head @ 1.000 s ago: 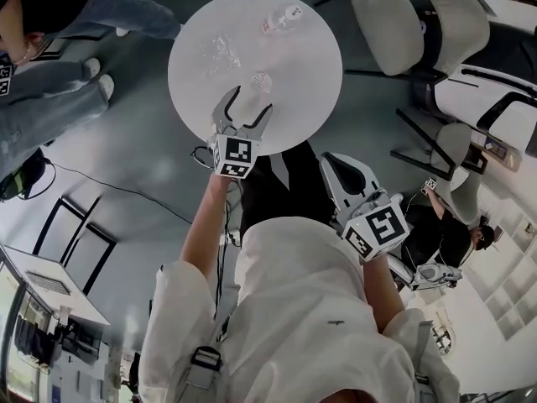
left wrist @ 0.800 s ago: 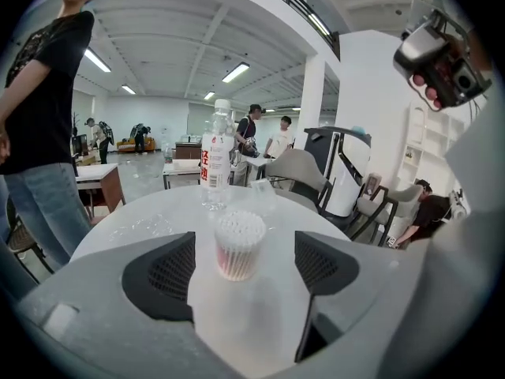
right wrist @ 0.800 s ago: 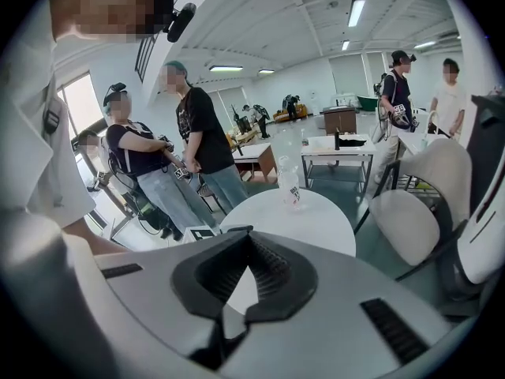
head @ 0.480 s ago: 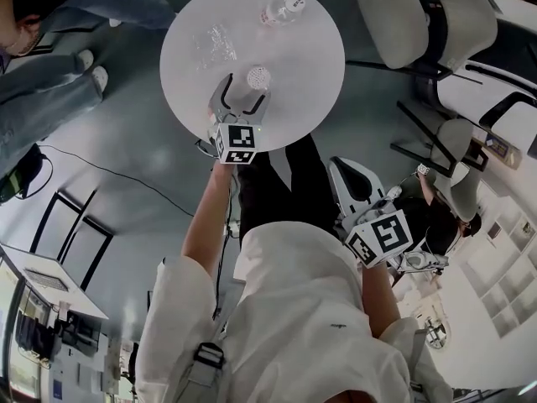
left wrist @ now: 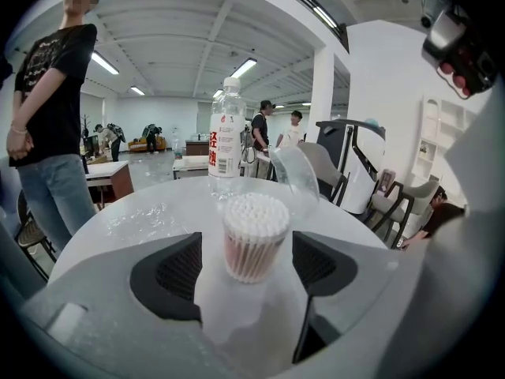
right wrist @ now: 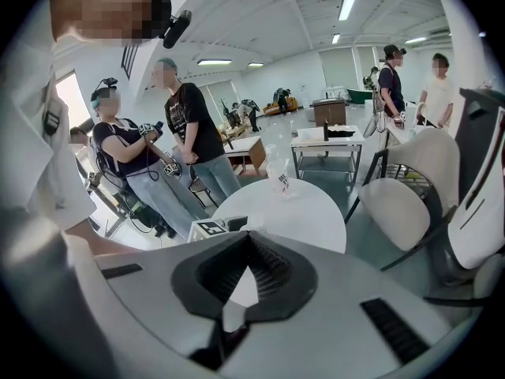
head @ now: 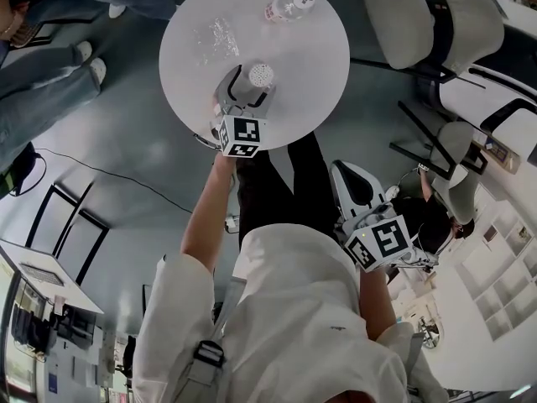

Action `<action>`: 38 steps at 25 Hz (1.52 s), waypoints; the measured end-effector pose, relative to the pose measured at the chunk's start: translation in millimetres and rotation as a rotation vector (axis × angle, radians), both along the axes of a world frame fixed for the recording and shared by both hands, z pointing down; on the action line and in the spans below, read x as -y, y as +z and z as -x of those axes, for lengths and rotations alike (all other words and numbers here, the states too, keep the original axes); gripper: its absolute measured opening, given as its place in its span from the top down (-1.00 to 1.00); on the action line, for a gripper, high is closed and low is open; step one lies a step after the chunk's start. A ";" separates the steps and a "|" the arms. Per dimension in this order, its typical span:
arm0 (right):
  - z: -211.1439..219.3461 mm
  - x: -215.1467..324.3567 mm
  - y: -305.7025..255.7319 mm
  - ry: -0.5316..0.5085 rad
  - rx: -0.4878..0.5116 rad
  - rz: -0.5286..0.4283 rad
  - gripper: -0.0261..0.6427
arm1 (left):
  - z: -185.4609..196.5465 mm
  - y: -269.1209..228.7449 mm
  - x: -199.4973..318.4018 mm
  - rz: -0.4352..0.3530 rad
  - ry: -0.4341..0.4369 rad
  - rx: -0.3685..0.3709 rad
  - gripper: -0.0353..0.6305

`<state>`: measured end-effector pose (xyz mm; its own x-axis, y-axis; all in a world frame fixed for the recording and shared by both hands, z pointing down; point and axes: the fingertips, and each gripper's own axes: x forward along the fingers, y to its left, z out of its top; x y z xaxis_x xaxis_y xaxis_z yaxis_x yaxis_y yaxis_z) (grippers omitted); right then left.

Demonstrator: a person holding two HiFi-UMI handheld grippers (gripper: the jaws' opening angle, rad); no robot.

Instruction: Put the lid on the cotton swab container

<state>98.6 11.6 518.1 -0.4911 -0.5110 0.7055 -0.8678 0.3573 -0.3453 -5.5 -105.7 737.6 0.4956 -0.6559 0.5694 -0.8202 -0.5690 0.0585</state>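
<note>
Clear cylinder cotton swab container [left wrist: 254,239], white tips up, untouched between closing left gripper [left wrist: 246,265] jaws; water bottle [left wrist: 226,133] behind on glossy table [left wrist: 118,221]; right gripper [right wrist: 248,247] pinched together, empty

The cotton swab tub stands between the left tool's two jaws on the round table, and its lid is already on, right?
No. The cotton swab tub has no lid on: the left gripper view shows bare swab tips at its top. It does stand on the round table between the jaws of the left tool, which are closing but not touching it.
</note>
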 end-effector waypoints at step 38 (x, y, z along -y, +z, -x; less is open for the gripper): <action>6.8 7.0 -25.4 -0.020 0.058 -0.113 0.90 | -6.9 -78.6 -6.0 -0.081 -0.002 -0.046 0.16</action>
